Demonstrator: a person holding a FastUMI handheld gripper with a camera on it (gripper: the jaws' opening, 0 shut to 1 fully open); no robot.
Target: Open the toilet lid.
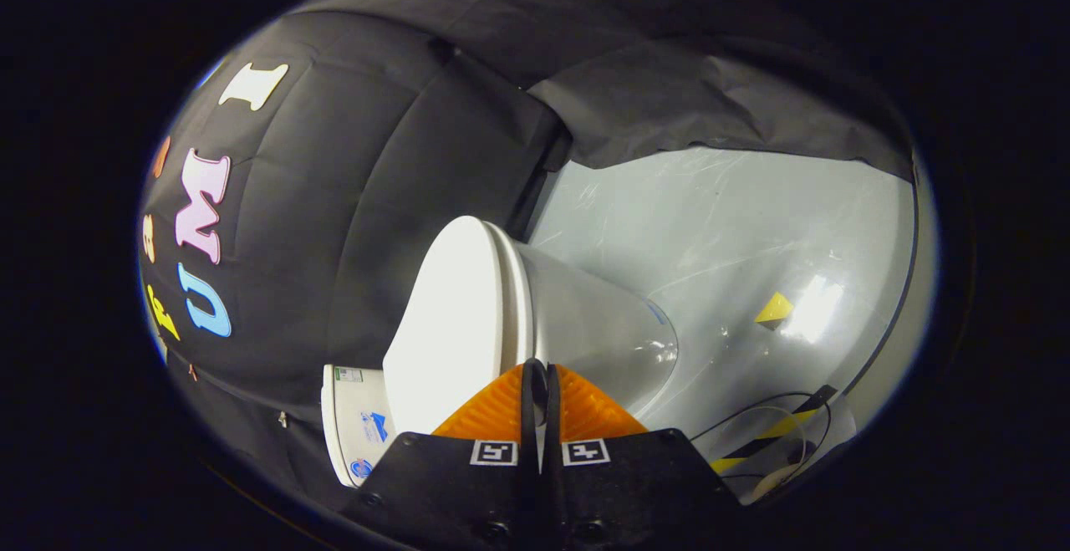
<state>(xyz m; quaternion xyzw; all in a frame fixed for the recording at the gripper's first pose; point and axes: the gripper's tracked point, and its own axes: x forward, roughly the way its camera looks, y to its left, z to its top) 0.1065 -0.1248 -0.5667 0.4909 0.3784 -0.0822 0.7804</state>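
Toilet lid down on one toilet, gripper jaws together.

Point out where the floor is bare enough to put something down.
Bare floor lies beyond the toilet, up to the wall cloth. Cables and striped tape crowd the patch beside the shut tongs.

You see a pale grey floor bearing a small yellow marker, a yellow-and-black striped tape strip crossed by thin black cables, and black cloth draped along the booth's wall.
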